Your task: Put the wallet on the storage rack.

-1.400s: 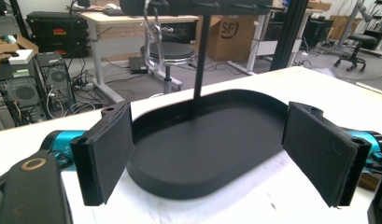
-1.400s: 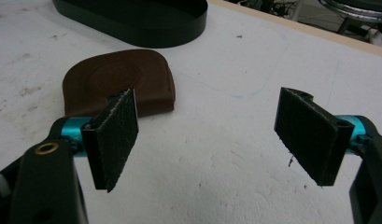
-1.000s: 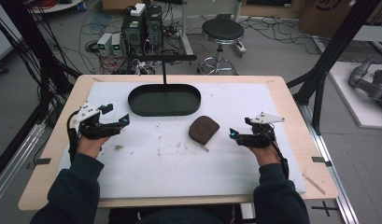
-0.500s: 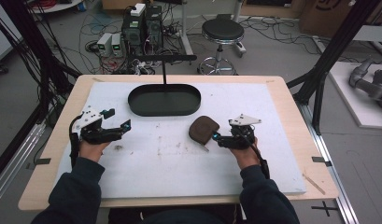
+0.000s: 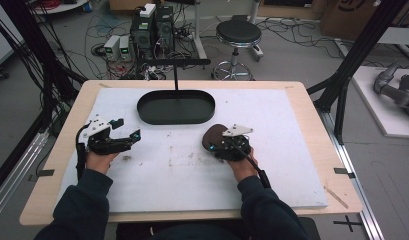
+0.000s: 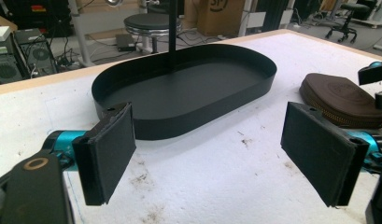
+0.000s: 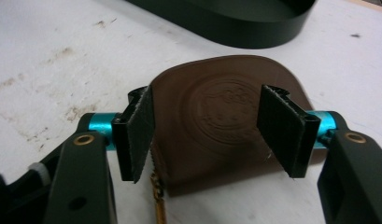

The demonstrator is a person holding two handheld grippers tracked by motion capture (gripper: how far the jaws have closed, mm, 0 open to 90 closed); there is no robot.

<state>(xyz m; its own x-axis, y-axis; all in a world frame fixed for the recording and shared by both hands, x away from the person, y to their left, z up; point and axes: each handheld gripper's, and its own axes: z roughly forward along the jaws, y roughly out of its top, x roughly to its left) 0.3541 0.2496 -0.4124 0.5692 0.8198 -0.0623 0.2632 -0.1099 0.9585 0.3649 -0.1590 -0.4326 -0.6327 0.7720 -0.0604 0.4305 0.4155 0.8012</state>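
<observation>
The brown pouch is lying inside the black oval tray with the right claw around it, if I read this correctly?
Not quite: the brown pouch lies on the white table cover, just in front of the black oval tray, not inside it. The high view shows this. The right claw does straddle it, having just been closing.

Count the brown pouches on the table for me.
1. The brown pouch lies on the white mat right of centre, just in front of the black tray, between the right gripper jaws. No others are visible.
</observation>
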